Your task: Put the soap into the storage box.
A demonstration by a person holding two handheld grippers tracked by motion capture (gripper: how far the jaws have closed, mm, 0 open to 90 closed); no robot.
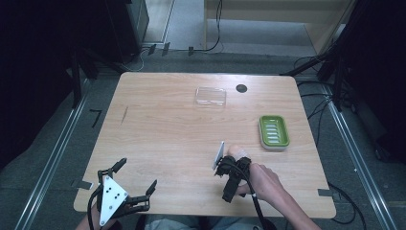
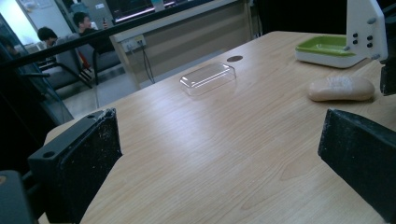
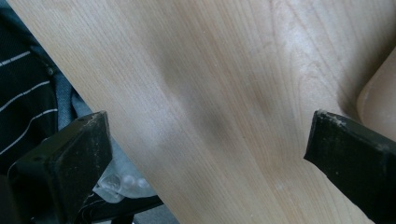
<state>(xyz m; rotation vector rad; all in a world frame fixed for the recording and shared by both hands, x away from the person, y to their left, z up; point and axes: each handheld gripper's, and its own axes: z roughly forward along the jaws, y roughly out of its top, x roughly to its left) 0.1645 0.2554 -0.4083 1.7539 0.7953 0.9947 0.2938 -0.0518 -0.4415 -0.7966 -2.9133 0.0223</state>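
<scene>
So nothing's actually packed up yet, as far as I can tell. The wooden table (image 1: pixel 167 139) is mostly bare. The green soap dish (image 1: pixel 274 131) sits empty over on the right side, and the clear plastic lid (image 1: pixel 210 96) lies by itself toward the far edge, well apart from the dish, near a small dark hole (image 1: pixel 241 88) in the tabletop.

My guess at the job: bar goes in the dish, lid goes on top. Neither has happened.

My right gripper (image 1: pixel 229 168) is down low by the soap bar (image 1: pixel 237 152), jaws spread wide with nothing between them. In the right gripper view the bar's pale edge (image 3: pixel 379 95) sits just past one jaw, so I'm beside it, not around it.

My left gripper (image 1: pixel 128 189) hangs at the near left corner, also wide open and empty, far from everything. From its view the soap (image 2: pixel 341 87) lies flat on the wood, just short of the dish (image 2: pixel 327 49).
</scene>
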